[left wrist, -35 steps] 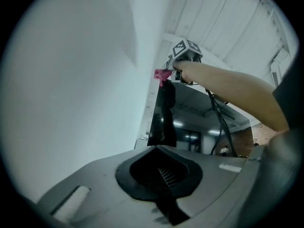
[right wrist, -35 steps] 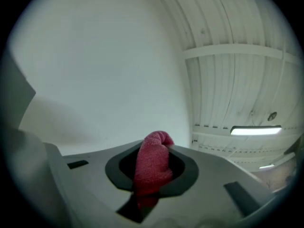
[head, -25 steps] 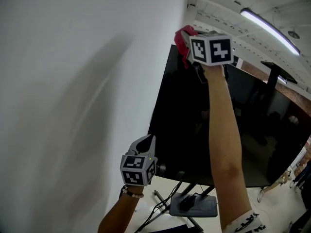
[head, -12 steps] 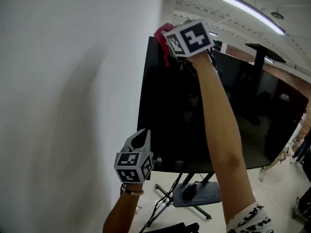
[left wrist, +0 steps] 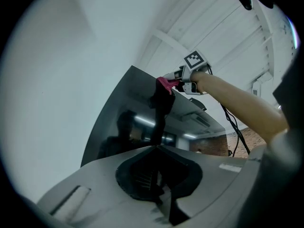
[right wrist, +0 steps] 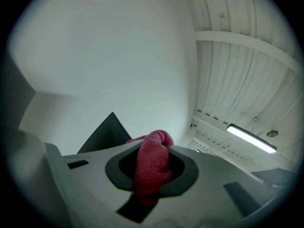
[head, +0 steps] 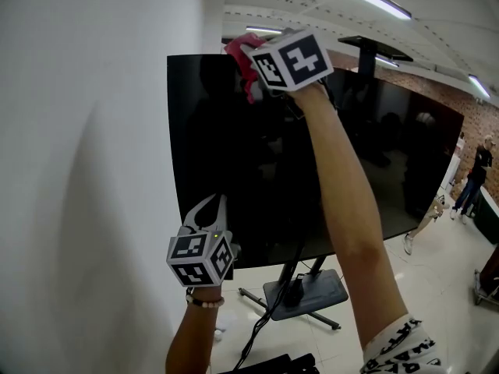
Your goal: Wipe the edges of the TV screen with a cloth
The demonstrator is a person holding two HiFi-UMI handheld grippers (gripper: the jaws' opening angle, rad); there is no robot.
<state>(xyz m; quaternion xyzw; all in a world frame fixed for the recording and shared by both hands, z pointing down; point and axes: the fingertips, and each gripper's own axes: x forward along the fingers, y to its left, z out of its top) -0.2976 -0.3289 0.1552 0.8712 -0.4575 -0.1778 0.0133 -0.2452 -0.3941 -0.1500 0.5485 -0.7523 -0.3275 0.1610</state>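
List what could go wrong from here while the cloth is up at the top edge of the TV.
1. The right gripper holds the pink cloth in a small bunch at the top edge of the TV screen. If the cloth slips, the hard jaws may scrape the glass.
2. The TV screen sits on a floor stand, so pushing this high could rock it.
3. The shut left gripper points near the TV screen's lower part and might knock it.

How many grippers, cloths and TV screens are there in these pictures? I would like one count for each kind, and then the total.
Grippers: 2, the left gripper and the right gripper
Cloths: 1, the cloth, held in the right gripper
TV screens: 1, the TV screen
Total: 4
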